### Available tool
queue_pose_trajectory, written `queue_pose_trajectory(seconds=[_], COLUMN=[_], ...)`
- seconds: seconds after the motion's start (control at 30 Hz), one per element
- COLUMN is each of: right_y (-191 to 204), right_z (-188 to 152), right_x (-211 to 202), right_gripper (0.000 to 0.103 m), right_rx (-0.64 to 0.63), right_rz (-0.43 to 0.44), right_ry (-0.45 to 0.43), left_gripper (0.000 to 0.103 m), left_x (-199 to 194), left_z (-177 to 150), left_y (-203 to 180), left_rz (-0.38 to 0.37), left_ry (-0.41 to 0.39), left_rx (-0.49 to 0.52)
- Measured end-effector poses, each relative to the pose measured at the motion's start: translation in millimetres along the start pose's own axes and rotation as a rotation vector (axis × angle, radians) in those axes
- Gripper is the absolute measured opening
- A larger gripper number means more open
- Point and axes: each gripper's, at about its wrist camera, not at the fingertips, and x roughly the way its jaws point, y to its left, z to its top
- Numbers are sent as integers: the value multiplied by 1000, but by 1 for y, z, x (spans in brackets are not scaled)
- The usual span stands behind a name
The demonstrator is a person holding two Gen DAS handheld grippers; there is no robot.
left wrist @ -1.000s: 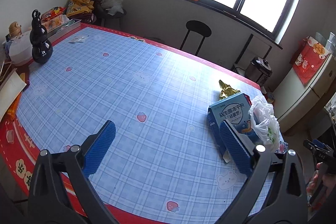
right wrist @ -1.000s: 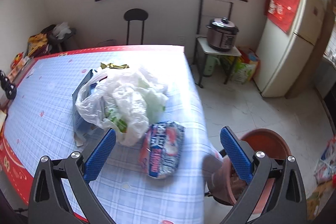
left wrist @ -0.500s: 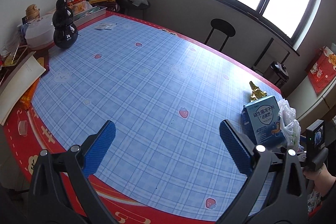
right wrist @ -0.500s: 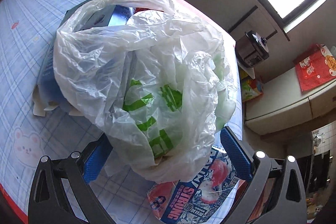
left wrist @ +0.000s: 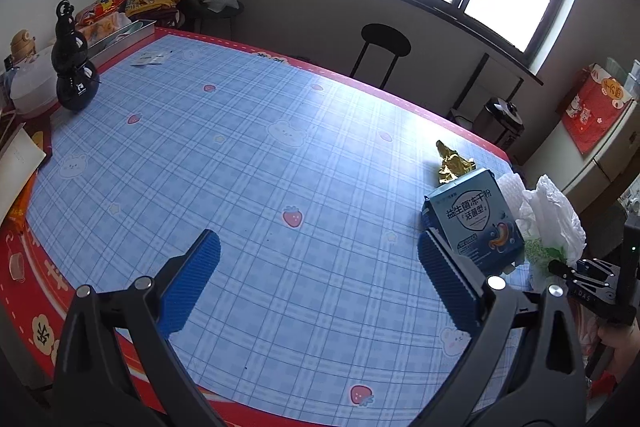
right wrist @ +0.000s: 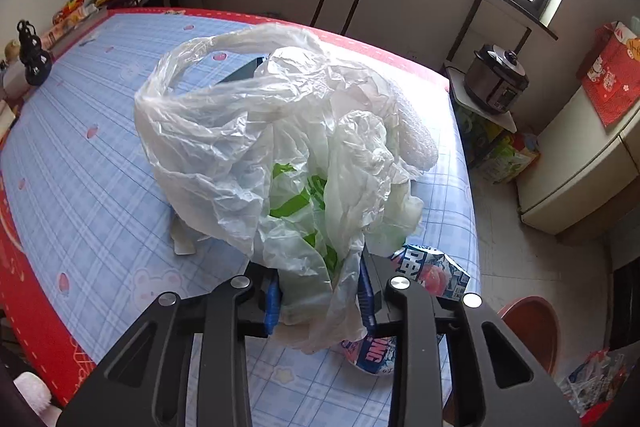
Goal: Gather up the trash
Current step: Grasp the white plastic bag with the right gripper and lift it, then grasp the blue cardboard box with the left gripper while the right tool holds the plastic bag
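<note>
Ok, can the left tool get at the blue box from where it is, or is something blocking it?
Probably yes. The left tool is open and empty, and the blue box stands just beyond its right finger, its near face bare. The plastic bag crowds only the box's far side, pinched by the right tool.

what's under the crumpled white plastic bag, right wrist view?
Under the crumpled white plastic bag, pinched by the right gripper: a blue-and-red printed snack wrapper at its near edge and a dark box corner behind. The rest is covered.
</note>
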Motion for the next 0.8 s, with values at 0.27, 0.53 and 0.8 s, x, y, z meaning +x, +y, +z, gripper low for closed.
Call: queue_pose_trajectory(seconds=[0.27, 0.53, 0.8], right_y=[-47, -86, -114], right_z=[-11, -33, -67], right_x=[-56, -80, -93], right_gripper=[29, 29, 29], right_rx=[246, 343, 436], right_rz=[28, -4, -36], right_ry=[-135, -167, -163], left_gripper=[97, 97, 97], left_x=[10, 34, 81], left_z=[0, -19, -72], left_y=[-42, -121, -217], left_rz=[-55, -73, -116], left_ry=[36, 35, 13], left_rx=[66, 291, 534])
